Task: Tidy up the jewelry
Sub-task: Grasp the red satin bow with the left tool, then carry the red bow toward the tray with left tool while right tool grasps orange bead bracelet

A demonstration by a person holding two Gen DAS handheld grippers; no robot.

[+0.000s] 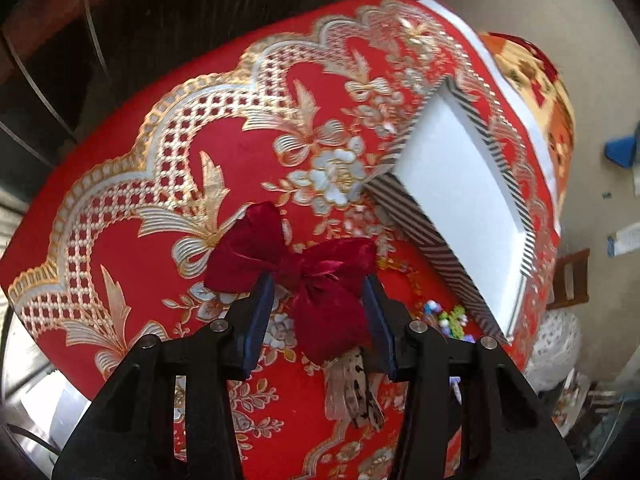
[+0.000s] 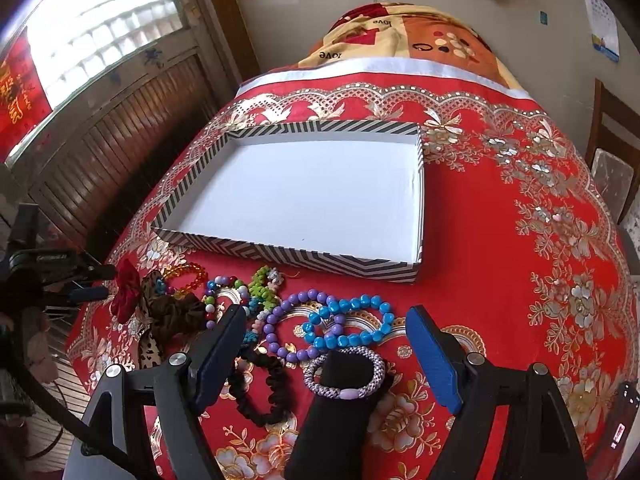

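Between the spread left tool (image 1: 318, 308) pads, dark red bow (image 1: 296, 268), unpinched

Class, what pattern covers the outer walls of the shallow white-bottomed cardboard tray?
Black-and-white chevron stripes on the shallow cardboard tray, clearest in the right wrist view.

The striped box (image 2: 304, 196) is the landmark. Its white floor lies bare and open from above, ringed only by low walls. To its right the red surface (image 2: 500, 240) is free cloth all the way to the edge. Along its near wall the way is crowded: the blue bead bracelet (image 2: 348, 320), purple bead bracelet (image 2: 288, 320), black scrunchie (image 2: 260, 392) and dark red bow (image 1: 292, 268) lie close together, leaving little bare cloth between.
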